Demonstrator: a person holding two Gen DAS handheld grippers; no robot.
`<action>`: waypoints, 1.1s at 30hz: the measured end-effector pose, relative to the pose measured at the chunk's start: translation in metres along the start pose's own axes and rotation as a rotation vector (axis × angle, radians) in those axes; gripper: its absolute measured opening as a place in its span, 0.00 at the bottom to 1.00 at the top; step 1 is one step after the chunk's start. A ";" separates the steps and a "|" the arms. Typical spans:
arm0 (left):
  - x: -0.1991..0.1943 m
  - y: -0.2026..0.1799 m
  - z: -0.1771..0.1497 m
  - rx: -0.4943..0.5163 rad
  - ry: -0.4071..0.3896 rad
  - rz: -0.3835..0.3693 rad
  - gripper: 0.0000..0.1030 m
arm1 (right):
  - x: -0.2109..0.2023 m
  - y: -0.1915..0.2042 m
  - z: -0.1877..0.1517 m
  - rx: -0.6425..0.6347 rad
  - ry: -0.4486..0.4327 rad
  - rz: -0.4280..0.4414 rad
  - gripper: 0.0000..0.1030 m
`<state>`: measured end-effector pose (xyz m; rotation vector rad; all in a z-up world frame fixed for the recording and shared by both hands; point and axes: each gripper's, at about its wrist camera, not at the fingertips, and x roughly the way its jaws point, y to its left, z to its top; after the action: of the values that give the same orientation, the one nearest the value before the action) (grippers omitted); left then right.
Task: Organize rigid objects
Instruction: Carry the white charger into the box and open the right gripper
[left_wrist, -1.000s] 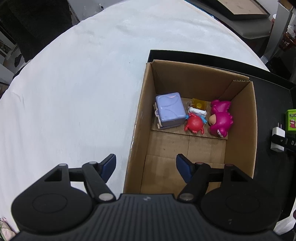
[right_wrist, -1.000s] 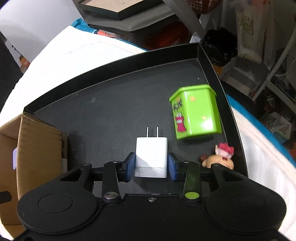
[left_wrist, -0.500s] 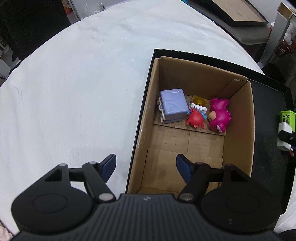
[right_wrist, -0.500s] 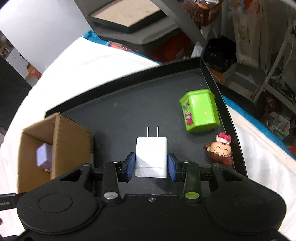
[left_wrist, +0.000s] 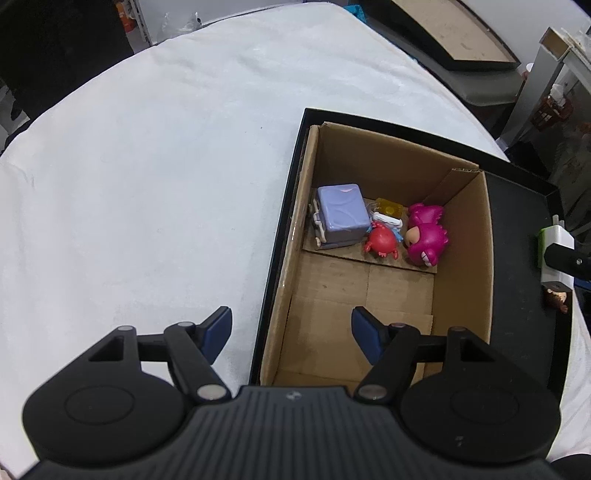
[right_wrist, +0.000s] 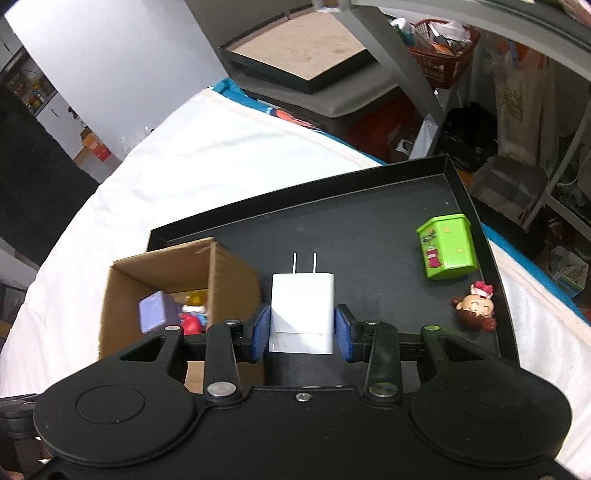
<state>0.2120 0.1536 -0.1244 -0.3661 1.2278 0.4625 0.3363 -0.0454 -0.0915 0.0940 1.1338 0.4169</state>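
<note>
White-clothed counter (left_wrist: 147, 177) at left, left gripper (left_wrist: 291, 332) held with jaws spread wide over the near wall of the cardboard box (left_wrist: 465, 258), toys gathered at its far end, white charger (right_wrist: 302, 310) clamped in the right gripper (right_wrist: 302, 328) above the black tray (right_wrist: 369, 236), green tin (right_wrist: 447, 251) far right

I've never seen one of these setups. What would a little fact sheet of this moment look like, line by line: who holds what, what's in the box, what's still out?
right gripper: shut on white charger plug, prongs pointing away
left gripper: open, holding nothing, above the near end of the box
cardboard box: stands in black tray
in the box: purple cube, red crab toy, magenta figure, yellow block
still on the tray: green box, small doll head
</note>
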 end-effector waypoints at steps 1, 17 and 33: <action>-0.001 0.001 -0.001 0.001 -0.005 -0.008 0.67 | -0.002 0.003 0.000 -0.002 -0.001 0.002 0.36; 0.007 0.031 -0.009 -0.033 0.001 -0.098 0.46 | -0.002 0.068 -0.001 -0.035 0.045 0.103 0.36; 0.023 0.046 -0.020 -0.037 0.044 -0.154 0.19 | 0.035 0.122 -0.022 -0.115 0.144 0.089 0.36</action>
<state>0.1780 0.1855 -0.1534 -0.5006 1.2245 0.3463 0.2958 0.0766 -0.0966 0.0135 1.2474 0.5746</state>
